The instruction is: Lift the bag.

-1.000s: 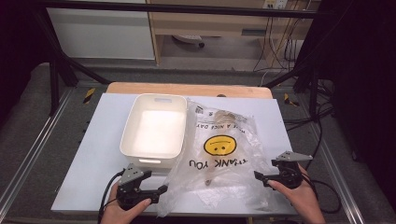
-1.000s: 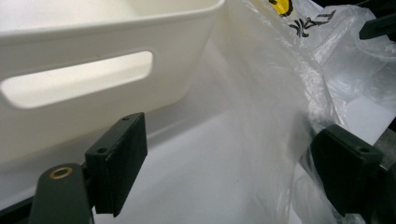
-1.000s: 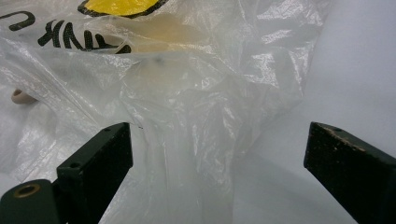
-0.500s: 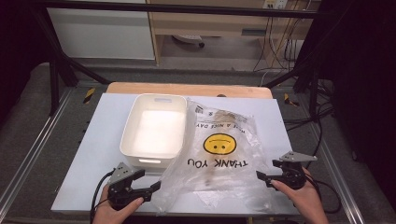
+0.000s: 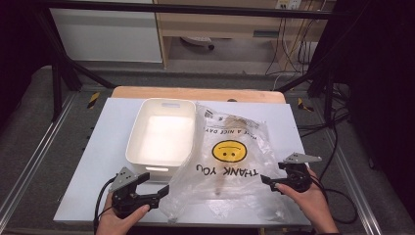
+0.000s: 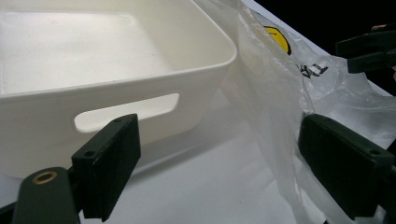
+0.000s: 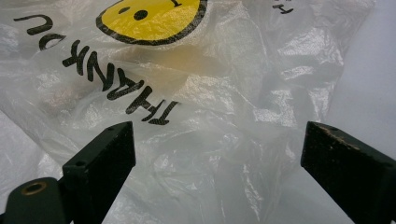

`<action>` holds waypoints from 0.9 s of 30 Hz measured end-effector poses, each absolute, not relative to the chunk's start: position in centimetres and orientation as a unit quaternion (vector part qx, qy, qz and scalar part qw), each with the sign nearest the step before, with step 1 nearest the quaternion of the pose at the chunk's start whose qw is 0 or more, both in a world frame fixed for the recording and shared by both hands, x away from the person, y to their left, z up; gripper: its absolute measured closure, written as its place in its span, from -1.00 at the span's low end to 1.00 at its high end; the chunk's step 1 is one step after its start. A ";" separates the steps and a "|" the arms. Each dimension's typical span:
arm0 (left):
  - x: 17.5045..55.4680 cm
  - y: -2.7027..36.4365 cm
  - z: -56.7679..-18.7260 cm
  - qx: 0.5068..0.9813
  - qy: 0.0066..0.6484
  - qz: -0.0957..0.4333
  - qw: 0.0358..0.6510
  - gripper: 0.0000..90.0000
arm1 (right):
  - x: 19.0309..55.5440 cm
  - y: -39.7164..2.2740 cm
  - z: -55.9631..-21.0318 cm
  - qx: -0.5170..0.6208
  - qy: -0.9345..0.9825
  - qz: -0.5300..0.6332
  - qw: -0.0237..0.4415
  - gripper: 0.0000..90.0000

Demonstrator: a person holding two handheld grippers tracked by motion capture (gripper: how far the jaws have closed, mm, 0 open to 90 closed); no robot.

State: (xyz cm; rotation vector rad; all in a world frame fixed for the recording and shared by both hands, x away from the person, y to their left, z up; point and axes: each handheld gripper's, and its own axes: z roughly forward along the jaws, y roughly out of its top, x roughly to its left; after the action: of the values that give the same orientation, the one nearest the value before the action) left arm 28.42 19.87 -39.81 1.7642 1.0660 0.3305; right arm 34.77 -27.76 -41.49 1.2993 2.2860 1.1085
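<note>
- Looking down from the high view, we see the left gripper (image 5: 159,192) low on the white table top (image 5: 103,147), near its near edge, its jaws aimed at the near left corner of the crinkled clear plastic bag with a yellow smiley face and black "THANK YOU" lettering (image 5: 230,161).
- Its jaws stand wide and have just been opening further; in the left gripper view one pad sits in front of the white rectangular plastic bin (image 6: 116,60) and the other against a raised fold of the bag (image 6: 280,93). We cannot tell whether that pad touches the film, and nothing is clamped between the two.
- We see the right gripper (image 5: 266,181) at the bag's near right edge, held in the person's right hand (image 5: 313,203).
- In the right gripper view its jaws are spread wide over the bag (image 7: 201,107), with wrinkled film lying between them and no pad pressing on it.
- The bag lies flat on the table just right of the bin (image 5: 161,137), its left edge against the bin's wall, its print upside down to us.
- The left gripper view gives us the bin's slot handle (image 6: 126,112) and its bare inside close up, plus the other gripper's jaws far off at upper right.
- The right gripper view gives us the smiley face (image 7: 149,18) and lettering close up.
- The high view adds a brownish shape inside the bag (image 5: 222,178), too blurred to name.
</note>
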 end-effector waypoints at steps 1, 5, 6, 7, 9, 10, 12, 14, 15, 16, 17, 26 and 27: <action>28.4 19.7 -39.7 0.730 0.440 0.136 0.505 -0.73 | 34.8 -27.8 -41.5 0.451 0.793 0.384 0.144 -0.76; 28.4 19.0 -39.3 0.723 0.436 0.128 0.520 -0.77 | 34.8 -27.8 -41.6 0.454 0.790 0.386 0.143 -0.77; 28.4 18.7 -39.3 0.725 0.434 0.131 0.519 -0.78 | 34.8 -27.7 -41.7 0.452 0.791 0.385 0.144 -0.77; 28.4 18.5 -39.2 0.729 0.430 0.133 0.516 -0.79 | 34.7 -27.7 -41.6 0.453 0.791 0.384 0.143 -0.78; 28.3 18.1 -39.3 0.733 0.427 0.131 0.513 -0.80 | 34.7 -27.6 -41.6 0.450 0.793 0.385 0.142 -0.79; 28.3 17.9 -39.3 0.737 0.422 0.132 0.511 -0.80 | 34.6 -27.5 -41.6 0.451 0.792 0.386 0.141 -0.79; 28.3 17.7 -38.9 0.737 0.420 0.142 0.510 -0.80 | 34.6 -27.4 -41.7 0.448 0.794 0.386 0.141 -0.80; 28.3 17.7 -38.2 0.733 0.418 0.144 0.517 -0.80 | 34.6 -27.3 -41.7 0.448 0.795 0.384 0.141 -0.80; 28.3 17.7 -37.9 0.731 0.418 0.147 0.519 -0.80 | 34.6 -27.2 -41.8 0.448 0.795 0.384 0.141 -0.80; 28.4 17.8 -37.6 0.729 0.416 0.150 0.522 -0.80 | 34.6 -27.2 -41.8 0.447 0.796 0.384 0.141 -0.80; 28.4 17.9 -37.2 0.726 0.416 0.152 0.527 -0.80 | 34.6 -27.2 -41.8 0.447 0.796 0.383 0.140 -0.80; 28.3 20.3 -36.1 0.708 0.429 0.164 0.537 -0.80 | 34.6 -27.2 -42.2 0.450 0.797 0.377 0.139 -0.81; 28.3 20.7 -36.1 0.706 0.433 0.169 0.534 -0.80 | 34.6 -27.3 -42.2 0.449 0.798 0.378 0.138 -0.81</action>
State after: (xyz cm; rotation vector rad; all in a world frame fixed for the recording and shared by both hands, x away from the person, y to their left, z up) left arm 28.29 20.70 -36.13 1.6833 1.0309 0.4021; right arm 34.63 -27.30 -42.16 1.2980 2.3069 1.0933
